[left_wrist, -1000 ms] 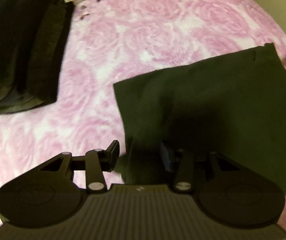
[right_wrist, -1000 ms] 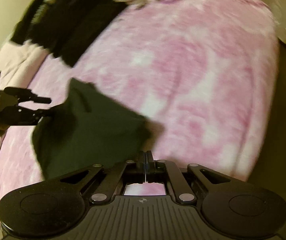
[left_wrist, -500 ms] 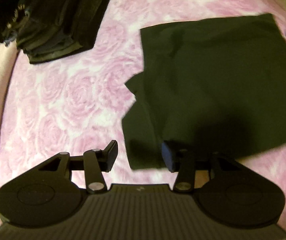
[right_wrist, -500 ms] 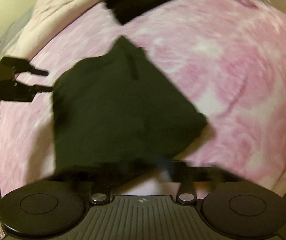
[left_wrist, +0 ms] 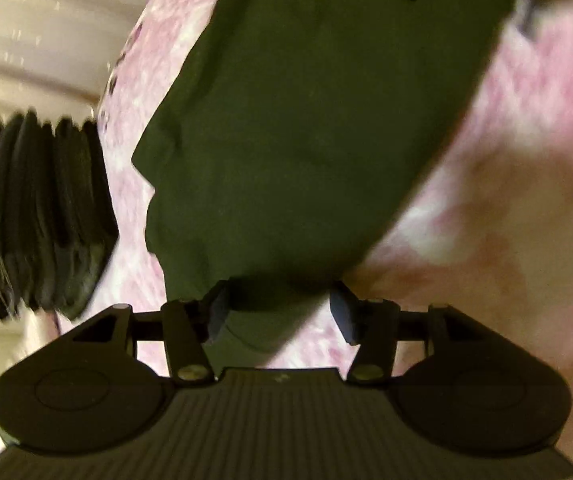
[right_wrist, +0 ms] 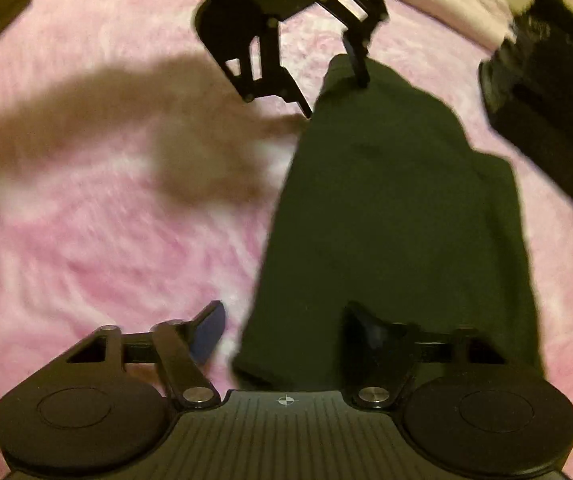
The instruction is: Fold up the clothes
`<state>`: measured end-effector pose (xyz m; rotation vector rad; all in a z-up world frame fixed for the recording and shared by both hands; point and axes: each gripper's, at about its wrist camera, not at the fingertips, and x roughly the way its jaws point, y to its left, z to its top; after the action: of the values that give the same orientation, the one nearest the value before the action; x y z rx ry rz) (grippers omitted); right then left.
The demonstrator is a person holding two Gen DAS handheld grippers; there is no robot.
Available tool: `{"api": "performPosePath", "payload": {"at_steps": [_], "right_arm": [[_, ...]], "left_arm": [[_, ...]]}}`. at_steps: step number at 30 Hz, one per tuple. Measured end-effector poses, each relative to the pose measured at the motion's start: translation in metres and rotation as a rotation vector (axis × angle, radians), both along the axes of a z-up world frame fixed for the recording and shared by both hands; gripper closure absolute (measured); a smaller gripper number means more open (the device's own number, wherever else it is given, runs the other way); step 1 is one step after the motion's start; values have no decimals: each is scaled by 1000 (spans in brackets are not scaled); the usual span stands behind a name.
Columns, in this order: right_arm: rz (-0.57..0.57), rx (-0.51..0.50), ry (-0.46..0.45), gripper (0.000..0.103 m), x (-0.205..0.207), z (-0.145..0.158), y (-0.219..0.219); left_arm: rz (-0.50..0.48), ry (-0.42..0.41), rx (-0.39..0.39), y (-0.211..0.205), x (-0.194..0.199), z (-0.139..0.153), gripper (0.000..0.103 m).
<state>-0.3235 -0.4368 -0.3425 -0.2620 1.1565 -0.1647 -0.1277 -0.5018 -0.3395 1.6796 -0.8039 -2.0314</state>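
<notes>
A tall stack of folded dark clothes (left_wrist: 42,220) sits at the left edge of the fluffy pink blanket with a rose pattern (left_wrist: 506,184). Just beside it, a folded dark green cloth (left_wrist: 306,120) lies flat on the blanket, not touching the stack.

The left gripper (left_wrist: 282,312) is at one end of the green cloth. Its jaws are spreading apart, and the cloth's end lies between them. The left pad looks like it touches the cloth, but the right pad is clear of it, so nothing is pinched.

The right gripper (right_wrist: 286,332) is at the other end of the same cloth. Its jaws are coming together. The cloth's corner lies between them, and there is a gap beside the blue left pad. A big blurry shadow lies on the pink blanket to the left.
</notes>
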Motion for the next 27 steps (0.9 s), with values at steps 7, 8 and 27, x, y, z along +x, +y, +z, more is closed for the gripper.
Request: {"api": "performPosePath", "payload": {"at_steps": [7,8,27], "right_arm": [[-47,-30,-36,83,-17,48,-13],[-42,-45,-33,83,-21,57,-15],[675,-103,149,83,-162,66,-52]], "left_arm": [[-120,-56,-69,-3,2,-10,70],[-113,-48,-54,-1,0,-4,76],[623,217,246,202,-130,77,86]]}}
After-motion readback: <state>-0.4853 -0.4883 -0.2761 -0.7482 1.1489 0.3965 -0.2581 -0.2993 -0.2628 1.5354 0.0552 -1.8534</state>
